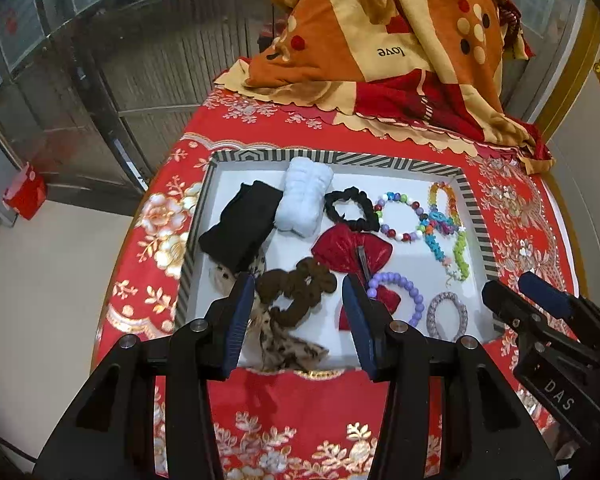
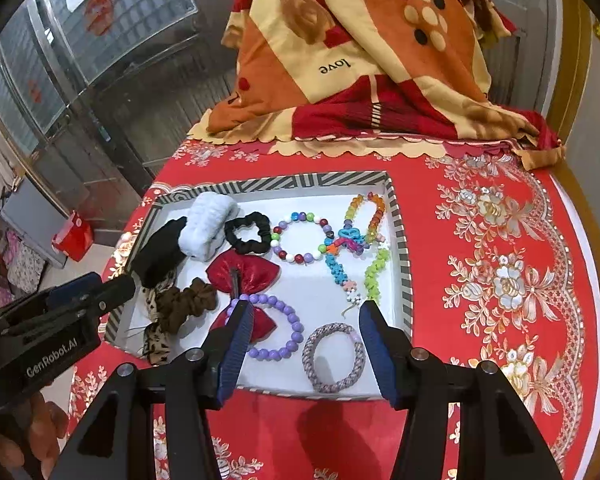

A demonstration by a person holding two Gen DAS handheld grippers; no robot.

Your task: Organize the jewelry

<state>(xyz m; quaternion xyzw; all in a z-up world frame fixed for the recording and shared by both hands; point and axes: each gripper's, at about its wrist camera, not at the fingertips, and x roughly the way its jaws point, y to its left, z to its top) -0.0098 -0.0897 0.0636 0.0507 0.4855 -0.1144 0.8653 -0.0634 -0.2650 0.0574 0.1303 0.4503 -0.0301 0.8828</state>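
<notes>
A white tray with a striped rim [image 1: 340, 158] [image 2: 276, 182] lies on the red tablecloth and holds hair ties and bracelets: a brown scrunchie [image 1: 296, 286] [image 2: 188, 300], a red bow clip [image 1: 350, 250] [image 2: 244, 274], a purple bead bracelet [image 1: 404, 292] [image 2: 278, 328], a grey braided ring [image 1: 446, 314] [image 2: 334, 358], a multicoloured bead bracelet [image 1: 400, 216] [image 2: 302, 236], a black scrunchie [image 1: 350, 208] [image 2: 248, 232]. My left gripper [image 1: 298, 288] is open and empty above the brown scrunchie. My right gripper [image 2: 306, 314] is open and empty above the grey ring and purple bracelet.
A folded orange and red blanket [image 1: 380, 40] [image 2: 360, 52] lies behind the tray. A white fluffy band [image 1: 304, 196] and a black cloth band [image 1: 240, 226] lie in the tray's left part. The table edge drops to the floor on the left, with a red box [image 1: 24, 196] there.
</notes>
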